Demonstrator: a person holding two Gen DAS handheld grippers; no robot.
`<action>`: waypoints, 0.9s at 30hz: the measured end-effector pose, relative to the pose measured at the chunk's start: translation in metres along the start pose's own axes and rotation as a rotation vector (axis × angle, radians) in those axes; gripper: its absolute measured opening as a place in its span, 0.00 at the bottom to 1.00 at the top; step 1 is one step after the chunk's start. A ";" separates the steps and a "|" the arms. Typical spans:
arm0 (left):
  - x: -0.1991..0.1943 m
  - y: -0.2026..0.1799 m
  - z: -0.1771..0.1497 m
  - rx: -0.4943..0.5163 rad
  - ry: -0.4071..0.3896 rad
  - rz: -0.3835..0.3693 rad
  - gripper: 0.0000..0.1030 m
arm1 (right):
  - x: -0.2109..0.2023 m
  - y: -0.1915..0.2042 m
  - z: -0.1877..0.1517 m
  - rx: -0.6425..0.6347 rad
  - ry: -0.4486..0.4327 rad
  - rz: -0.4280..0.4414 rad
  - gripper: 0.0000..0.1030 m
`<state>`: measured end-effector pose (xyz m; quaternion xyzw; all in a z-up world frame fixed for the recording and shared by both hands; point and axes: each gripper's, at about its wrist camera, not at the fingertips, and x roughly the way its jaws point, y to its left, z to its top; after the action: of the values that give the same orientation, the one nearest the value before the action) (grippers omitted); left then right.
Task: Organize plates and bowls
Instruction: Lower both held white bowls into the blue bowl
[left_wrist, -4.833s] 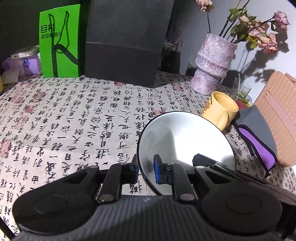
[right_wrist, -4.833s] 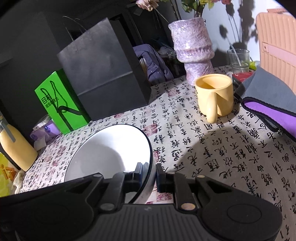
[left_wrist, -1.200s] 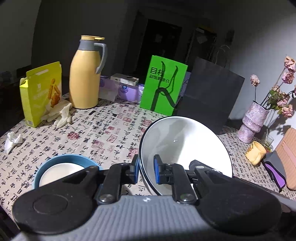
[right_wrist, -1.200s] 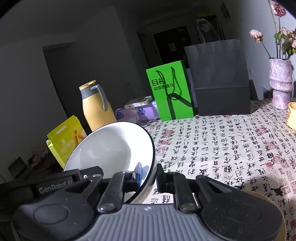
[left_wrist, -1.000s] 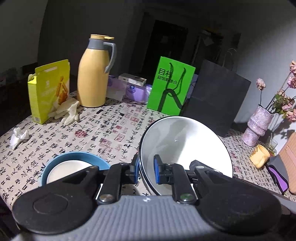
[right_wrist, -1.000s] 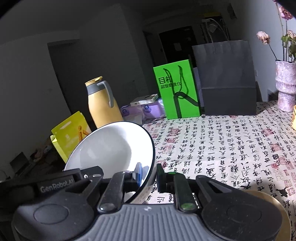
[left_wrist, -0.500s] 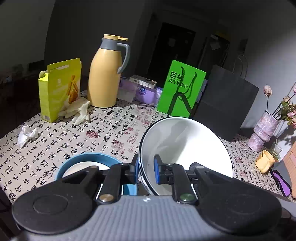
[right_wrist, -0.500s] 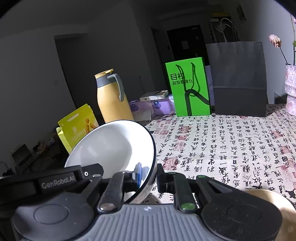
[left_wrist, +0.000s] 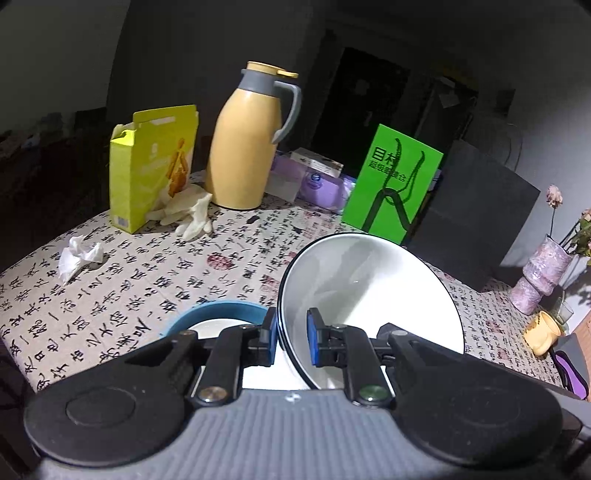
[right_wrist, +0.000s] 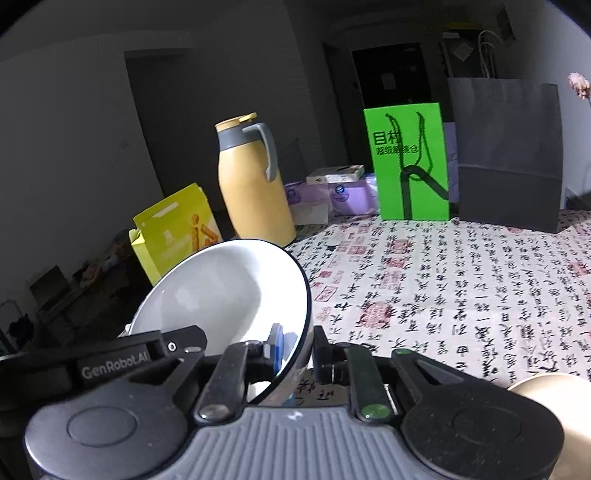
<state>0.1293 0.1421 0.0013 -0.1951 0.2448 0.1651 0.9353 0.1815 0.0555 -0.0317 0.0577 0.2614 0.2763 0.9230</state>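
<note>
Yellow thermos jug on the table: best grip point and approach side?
Take the yellow thermos jug by its grey handle, coming from the side the handle faces, toward the green bag. The body looks too wide and smooth for narrow jaws; the upright loop stands clear of the body.

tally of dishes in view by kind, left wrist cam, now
White bowl, black rim: 1, rim gripped by left tongs and right tongs
Blue-rimmed dish: 1, on table; bowl or plate unclear
Yellow mug: 1
Total: 3
</note>
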 end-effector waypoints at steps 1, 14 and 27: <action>0.000 0.003 0.000 -0.005 0.001 0.005 0.16 | 0.002 0.002 0.000 -0.001 0.004 0.005 0.15; 0.007 0.029 -0.004 -0.035 0.016 0.035 0.16 | 0.018 0.020 -0.007 -0.020 0.048 0.025 0.15; 0.023 0.052 -0.007 -0.063 0.049 0.056 0.16 | 0.042 0.032 -0.011 -0.050 0.105 0.032 0.15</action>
<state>0.1245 0.1890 -0.0313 -0.2214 0.2678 0.1939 0.9174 0.1904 0.1051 -0.0524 0.0240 0.3016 0.3001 0.9047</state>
